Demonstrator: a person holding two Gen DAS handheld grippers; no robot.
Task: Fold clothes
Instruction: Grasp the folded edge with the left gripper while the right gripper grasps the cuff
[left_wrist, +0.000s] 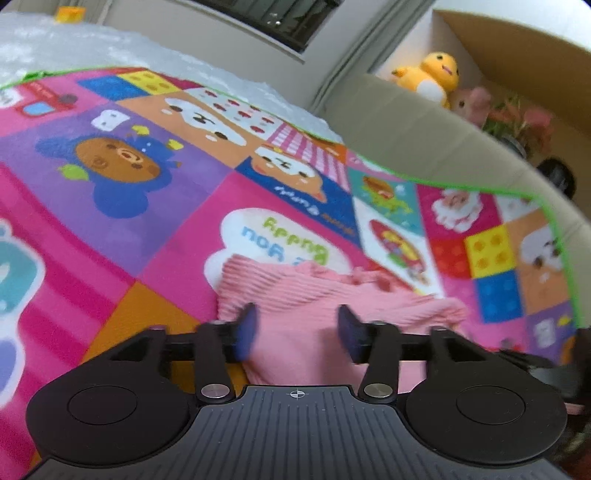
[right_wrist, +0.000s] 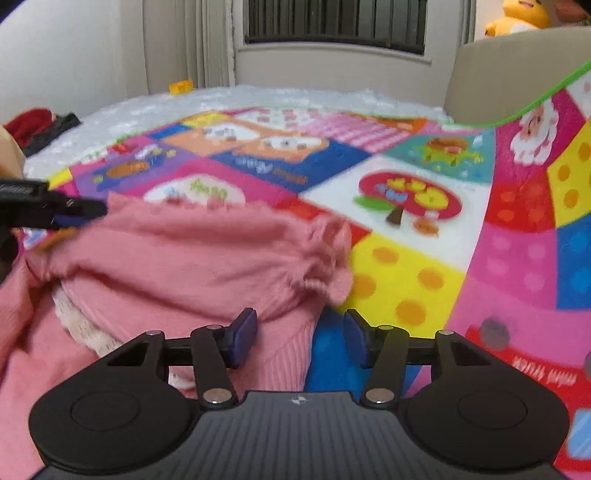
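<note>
Garment: pink knit top (right_wrist: 192, 254) lay rumpled on the play mat (right_wrist: 406, 266), at 6 o'clock
Left gripper (left_wrist: 295, 328): fingers spread, over cloth, empty
Right gripper (right_wrist: 300, 332): fingers apart astride the hem, likely ready to pinch

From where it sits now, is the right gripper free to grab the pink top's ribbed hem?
Probably yes. The right gripper is open, and the pink top has its ribbed hem lying right at the left finger, with nothing covering it.
</note>
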